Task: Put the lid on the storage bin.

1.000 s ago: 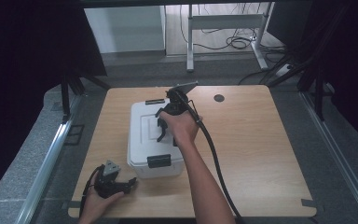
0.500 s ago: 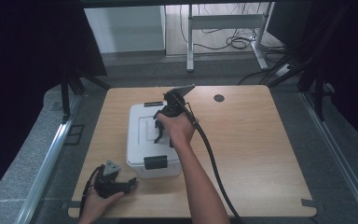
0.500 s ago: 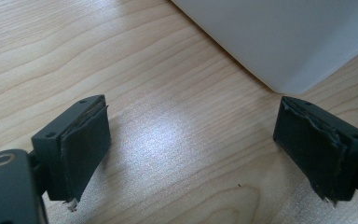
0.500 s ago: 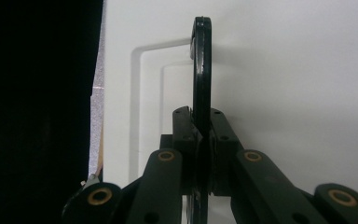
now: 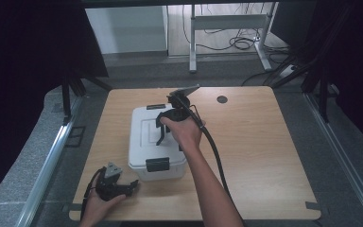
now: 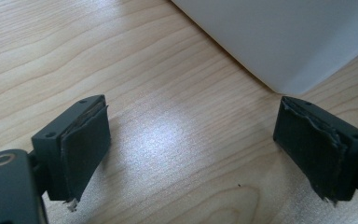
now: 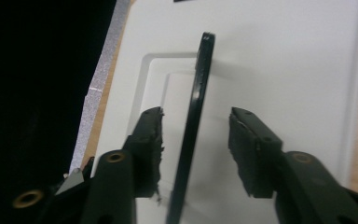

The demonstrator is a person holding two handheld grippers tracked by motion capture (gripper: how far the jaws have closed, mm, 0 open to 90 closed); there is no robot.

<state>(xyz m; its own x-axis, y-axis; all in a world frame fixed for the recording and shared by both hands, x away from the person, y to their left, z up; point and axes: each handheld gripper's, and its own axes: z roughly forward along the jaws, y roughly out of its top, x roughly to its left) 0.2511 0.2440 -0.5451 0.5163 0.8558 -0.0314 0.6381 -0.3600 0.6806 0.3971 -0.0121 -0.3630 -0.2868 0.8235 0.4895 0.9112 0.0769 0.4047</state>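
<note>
My right tongs [image 7: 195,140], just opening, straddle the white box's [image 5: 144,142] raised black handle [image 7: 196,107] ungripped; left tongs [image 6: 193,149] gape empty.

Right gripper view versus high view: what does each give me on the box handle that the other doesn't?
Right gripper view: the black handle stands upright between the right gripper pads with a gap on each side, so the jaws, which have just been opening, are not pressing on it.

High view: the whole white box on the wooden table, its front black latch, the left gripper resting open on the table beside the box's near corner, and a dark round disc at the far edge.

Both: the white lid with its recessed panel, and the raised handle.
</note>
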